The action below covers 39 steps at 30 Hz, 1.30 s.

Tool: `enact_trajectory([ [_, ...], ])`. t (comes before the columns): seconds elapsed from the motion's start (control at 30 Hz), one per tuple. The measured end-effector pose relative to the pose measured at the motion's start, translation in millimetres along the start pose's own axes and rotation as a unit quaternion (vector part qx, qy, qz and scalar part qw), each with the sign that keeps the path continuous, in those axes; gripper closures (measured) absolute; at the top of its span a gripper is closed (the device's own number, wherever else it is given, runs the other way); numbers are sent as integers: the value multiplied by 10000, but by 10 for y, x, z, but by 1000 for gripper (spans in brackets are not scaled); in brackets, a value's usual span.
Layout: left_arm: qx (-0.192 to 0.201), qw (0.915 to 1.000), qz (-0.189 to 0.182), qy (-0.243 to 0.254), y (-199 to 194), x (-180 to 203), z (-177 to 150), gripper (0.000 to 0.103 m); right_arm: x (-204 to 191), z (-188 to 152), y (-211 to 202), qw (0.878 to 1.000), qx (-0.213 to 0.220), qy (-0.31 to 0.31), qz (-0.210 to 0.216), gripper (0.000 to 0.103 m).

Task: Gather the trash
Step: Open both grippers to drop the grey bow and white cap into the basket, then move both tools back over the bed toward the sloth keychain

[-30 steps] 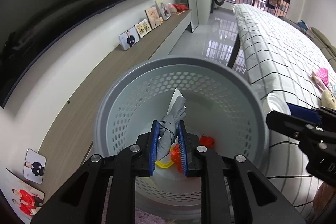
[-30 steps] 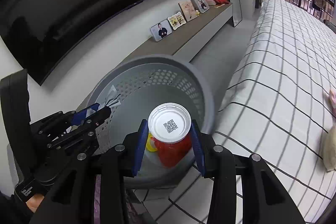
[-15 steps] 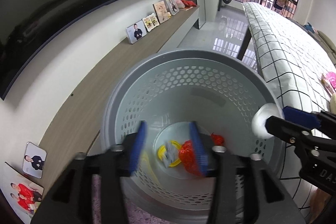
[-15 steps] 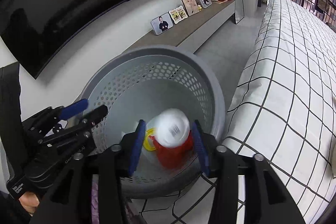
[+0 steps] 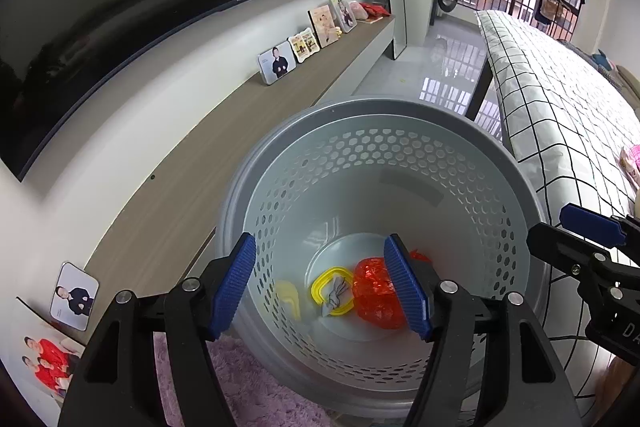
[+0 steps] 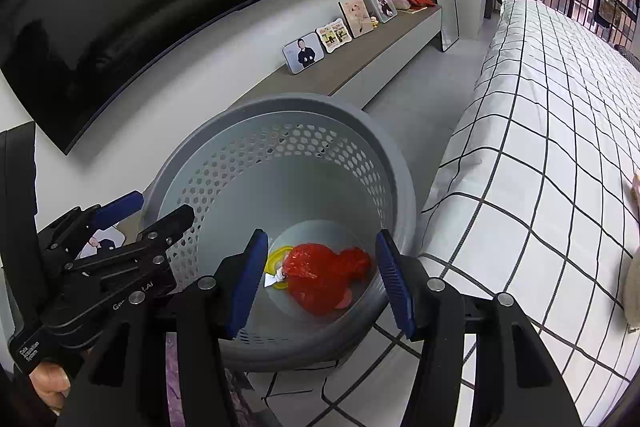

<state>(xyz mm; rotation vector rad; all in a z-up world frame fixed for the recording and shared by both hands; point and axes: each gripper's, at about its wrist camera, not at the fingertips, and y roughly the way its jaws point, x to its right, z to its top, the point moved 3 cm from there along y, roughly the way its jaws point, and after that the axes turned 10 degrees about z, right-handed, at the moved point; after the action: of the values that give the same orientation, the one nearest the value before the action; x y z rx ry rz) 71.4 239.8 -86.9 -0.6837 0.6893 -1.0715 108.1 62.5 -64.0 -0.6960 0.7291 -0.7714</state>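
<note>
A grey perforated trash basket (image 5: 400,163) stands on the floor between a low shelf and a bed; it also shows in the right wrist view (image 6: 280,163). At its bottom lie a red crumpled wrapper (image 5: 376,291), a yellow ring lid (image 5: 320,293) and a small grey paper scrap (image 5: 334,301). The red wrapper (image 6: 320,277) also shows in the right wrist view. My left gripper (image 5: 326,283) is open and empty above the basket. My right gripper (image 6: 320,277) is open and empty above the basket; it also shows at the right edge of the left wrist view (image 5: 576,243).
A long wooden shelf (image 5: 224,131) with photo frames (image 5: 276,63) runs along the wall under a large TV (image 5: 120,7). A bed with a checked cover (image 6: 540,147) is at the right. A purple fluffy rug (image 5: 248,387) lies by the basket.
Both grippers opened. The grey paper fell from my left gripper and the white-lidded red cup from my right one into the basket. Both grippers have risen a little.
</note>
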Motion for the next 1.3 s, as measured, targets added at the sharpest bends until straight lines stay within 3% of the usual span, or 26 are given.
enact_trajectory([
  [0.47,136,9999,34,-12,-192,17,-26,29,46,-103,-212,9999,138,76,-69,49],
  [0.6,173,9998,5,-37,-260,38,-35,16,97,-150,-316,9996,223,143,-106,49],
  [0.9,348,9992,-92,149,-436,260,-15,16,380,-292,-668,9973,502,388,-383,47],
  [1.3,647,9956,-537,424,-691,723,70,14,840,-542,-1150,9891,888,883,-770,44],
])
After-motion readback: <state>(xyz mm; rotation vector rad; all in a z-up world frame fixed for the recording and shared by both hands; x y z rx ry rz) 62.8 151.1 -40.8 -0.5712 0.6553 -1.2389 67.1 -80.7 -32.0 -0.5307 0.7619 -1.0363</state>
